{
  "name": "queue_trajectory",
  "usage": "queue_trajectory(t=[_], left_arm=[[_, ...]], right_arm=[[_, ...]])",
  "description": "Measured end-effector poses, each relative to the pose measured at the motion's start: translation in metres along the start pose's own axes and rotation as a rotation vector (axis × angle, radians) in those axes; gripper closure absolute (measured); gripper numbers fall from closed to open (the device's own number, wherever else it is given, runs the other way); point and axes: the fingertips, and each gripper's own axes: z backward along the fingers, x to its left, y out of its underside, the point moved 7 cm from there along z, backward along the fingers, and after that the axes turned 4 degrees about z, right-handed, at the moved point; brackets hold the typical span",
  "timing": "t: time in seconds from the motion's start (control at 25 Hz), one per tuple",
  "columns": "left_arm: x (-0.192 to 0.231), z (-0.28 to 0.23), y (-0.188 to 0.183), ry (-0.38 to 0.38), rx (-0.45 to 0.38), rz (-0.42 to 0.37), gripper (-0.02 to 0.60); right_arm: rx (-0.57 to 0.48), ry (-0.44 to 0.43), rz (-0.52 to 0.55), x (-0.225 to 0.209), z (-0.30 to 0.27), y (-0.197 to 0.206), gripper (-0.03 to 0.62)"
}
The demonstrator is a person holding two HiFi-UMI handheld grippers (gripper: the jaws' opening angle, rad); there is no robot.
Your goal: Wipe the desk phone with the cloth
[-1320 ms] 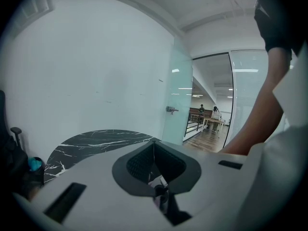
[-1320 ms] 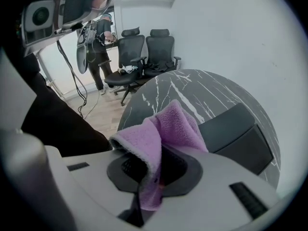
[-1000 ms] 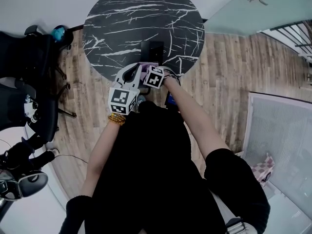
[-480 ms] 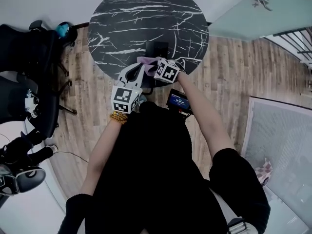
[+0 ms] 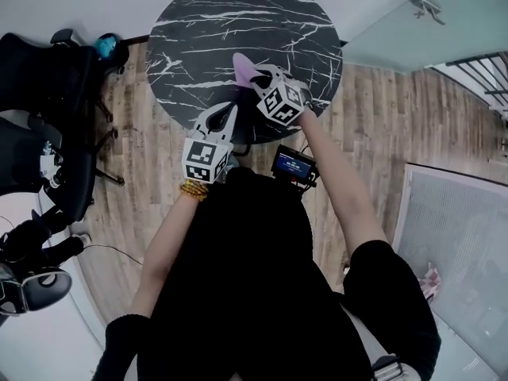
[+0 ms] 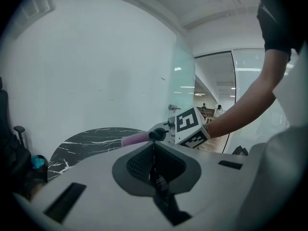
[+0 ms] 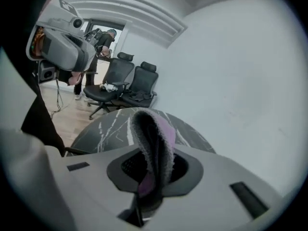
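Since a second ago, the left gripper (image 5: 227,113) has stayed at the near edge of the round black marble table (image 5: 198,22), its jaws pressed together on nothing. The right gripper (image 5: 259,77) has moved away from beside it, farther out over the tabletop. Its jaws are clamped on a pink, fuzzy cloth (image 5: 241,63), which is folded into a loop and held above the table.

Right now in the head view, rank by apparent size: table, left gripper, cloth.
1. Table, by far the largest.
2. Left gripper, though it is nearer the camera.
3. Cloth, only a small pink part shows.
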Motion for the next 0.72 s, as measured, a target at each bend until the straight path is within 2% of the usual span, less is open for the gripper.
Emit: queue_trajectory(t=[0.2,0.32,0.52,0.72], left_arm=[[0.002,0.000,0.000,-0.007,0.005,0.002,0.568],[0.001,-0.003,0.002,-0.003,0.012,0.004,0.568],[-0.003,-0.011,0.004,0.011,0.033,0.010,0.568],[-0.003,-0.013,0.002,0.019,0.047,0.017,0.568]], right_arm=[[0.017,0.210,0.093,-0.025,0.009,-0.004,0.534],[0.073,0.269,0.135,-0.028,0.006,0.003,0.534],[0.222,0.135,0.129,-0.004,-0.020,0.031,0.534],[0.256,0.042,0.076,0.009,-0.033,0.046,0.534]])
